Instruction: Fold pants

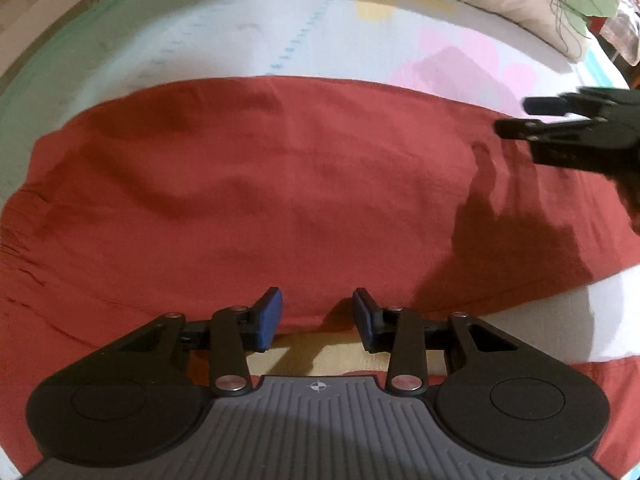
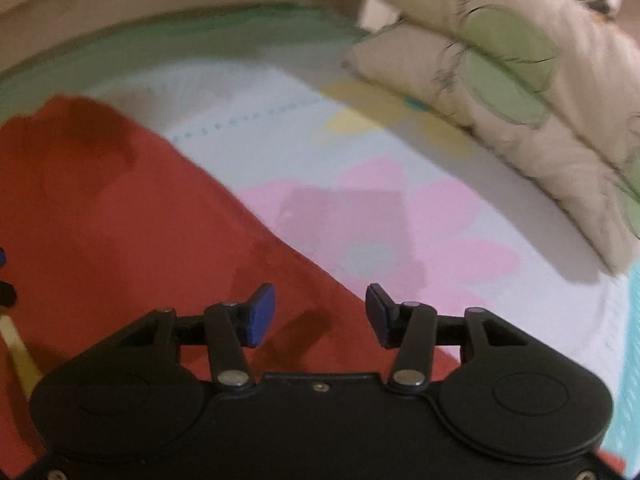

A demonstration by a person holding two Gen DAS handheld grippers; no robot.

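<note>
The red pants (image 1: 256, 200) lie flat across the bed, spread wide from left to right. My left gripper (image 1: 317, 316) is open and empty, hovering at the near edge of the pants. My right gripper (image 2: 320, 314) is open and empty above the far right part of the pants (image 2: 120, 232), near their upper edge. The right gripper also shows in the left wrist view (image 1: 516, 116) at the right, jaws apart, above the cloth.
The bed sheet (image 2: 360, 220) is pale with pink and yellow flower prints. A cream pillow with green leaves (image 2: 520, 92) lies along the far right. A wooden bed frame (image 2: 120, 20) runs along the back.
</note>
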